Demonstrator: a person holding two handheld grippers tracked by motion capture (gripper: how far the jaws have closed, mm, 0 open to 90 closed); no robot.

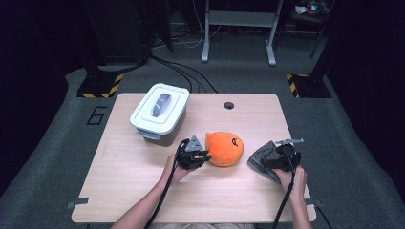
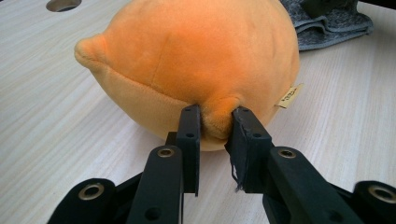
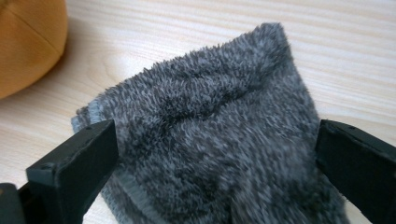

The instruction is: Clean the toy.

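Note:
A round orange plush toy [image 1: 224, 149] lies near the middle of the wooden table [image 1: 133, 191]. My left gripper [image 1: 201, 157] sits at its left side. In the left gripper view the two black jaws [image 2: 217, 116] are shut on a small nub of the plush toy [image 2: 201, 60], low on its side. A grey fluffy cloth [image 1: 261, 156] lies crumpled to the right of the toy. My right gripper [image 1: 277, 161] is over it. In the right gripper view its jaws [image 3: 217, 135] stand wide open on either side of the cloth [image 3: 210, 116], with the pads clear of it.
A white lidded box [image 1: 160, 112] with a grey handle stands at the back left of the table. A round cable hole [image 1: 229, 105] is at the back centre. The cloth lies close to the table's right edge. Beyond the table are dark floor, cables and stand legs.

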